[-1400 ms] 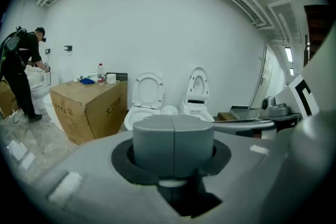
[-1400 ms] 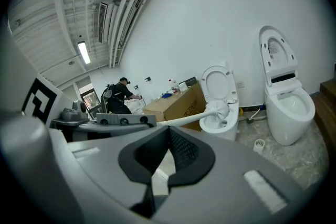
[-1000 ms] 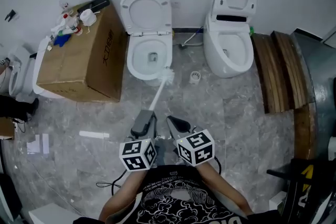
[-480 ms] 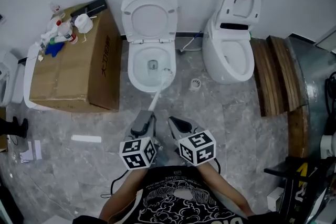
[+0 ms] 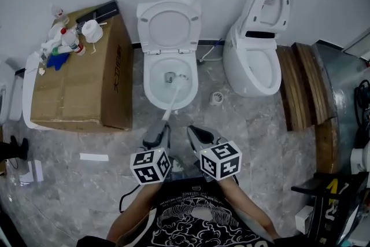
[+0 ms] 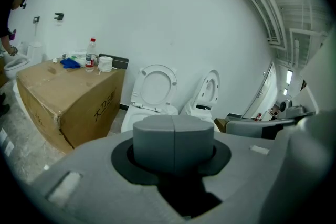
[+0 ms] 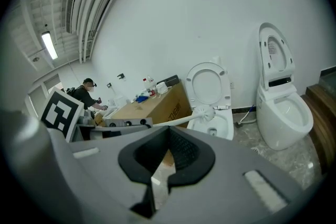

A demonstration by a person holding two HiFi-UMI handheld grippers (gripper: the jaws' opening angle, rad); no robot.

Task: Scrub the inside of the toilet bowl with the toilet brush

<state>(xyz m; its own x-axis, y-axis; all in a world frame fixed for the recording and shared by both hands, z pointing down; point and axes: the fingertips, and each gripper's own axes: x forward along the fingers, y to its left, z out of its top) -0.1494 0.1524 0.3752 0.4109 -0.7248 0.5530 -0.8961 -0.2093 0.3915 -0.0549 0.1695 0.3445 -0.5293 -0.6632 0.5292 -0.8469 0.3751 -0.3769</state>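
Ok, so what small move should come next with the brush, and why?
Probably tip the toilet brush head down until the bristles press the inner wall of the toilet bowl. The left hand-held gripper is shut on its handle. In the right gripper view the head appears about level with the rim, over the opening, so scrubbing contact seems not yet made.

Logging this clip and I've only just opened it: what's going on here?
A person stands facing an open toilet, a gripper in each hand. The left gripper is shut on the handle of a white toilet brush, whose head reaches into the toilet bowl; contact with the porcelain cannot be judged. The right gripper is beside it, jaws together and empty. A second toilet stands to the right, a cardboard box to the left.
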